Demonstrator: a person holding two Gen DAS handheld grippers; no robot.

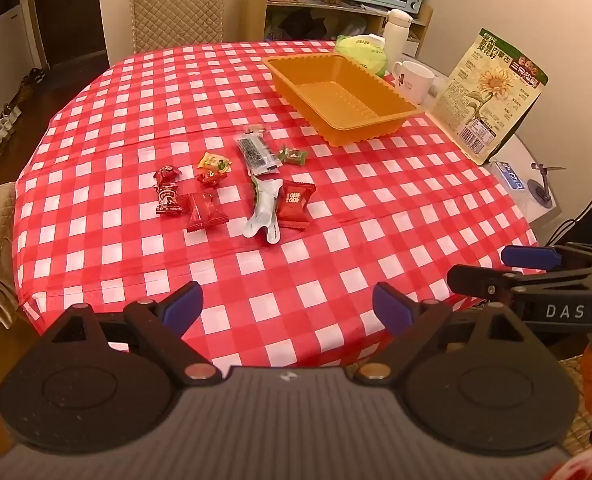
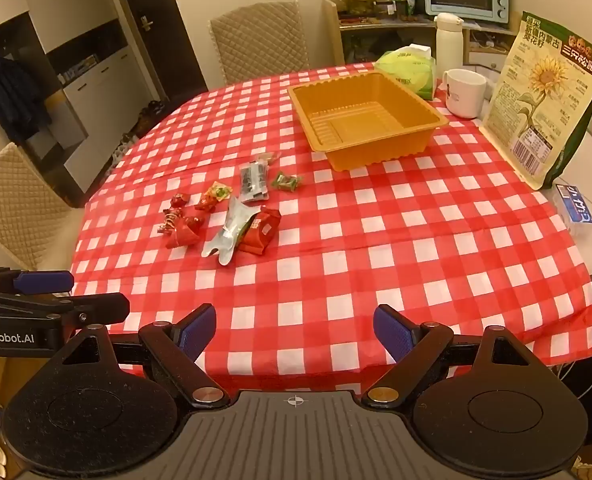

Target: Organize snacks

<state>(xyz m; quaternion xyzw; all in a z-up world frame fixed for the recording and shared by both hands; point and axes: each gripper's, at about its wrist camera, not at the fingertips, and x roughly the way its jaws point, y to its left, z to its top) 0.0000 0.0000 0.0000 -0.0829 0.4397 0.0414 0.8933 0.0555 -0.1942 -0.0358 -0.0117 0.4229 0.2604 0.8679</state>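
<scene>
Setting: we look across a table (image 1: 96, 128) under a red-and-white checked cloth, both cameras held back at its near edge.

Tray: an orange plastic tray (image 1: 391, 116) sits toward the far right of the cloth, and we see nothing inside it in either view.

Snacks: a loose scatter of wrapped snacks (image 1: 232, 188) lies mid-table, well apart from the tray. Among them are several red candies, a red packet (image 1: 296, 202), a pale silvery wrapper (image 1: 264, 210) touching that packet, a dark bar (image 1: 256, 152), a small green candy (image 1: 292, 156) and a yellow one.

Left gripper (image 1: 288, 307): fingers spread apart, holding nothing, hovering over the near edge.

Right gripper (image 2: 295, 330): also spread apart and empty, near the same edge (each one shows at the side of the other's view).

Progress: we judge the sorting has not begun, since every snack we can see is on the cloth, not in the tray.

Left to do: presumably each snack goes into the tray, one or two at a time.

Bystanders: a white mug (image 2: 464, 92), a sunflower-seed bag (image 2: 543, 100) and a green pack sit beyond the tray.
</scene>
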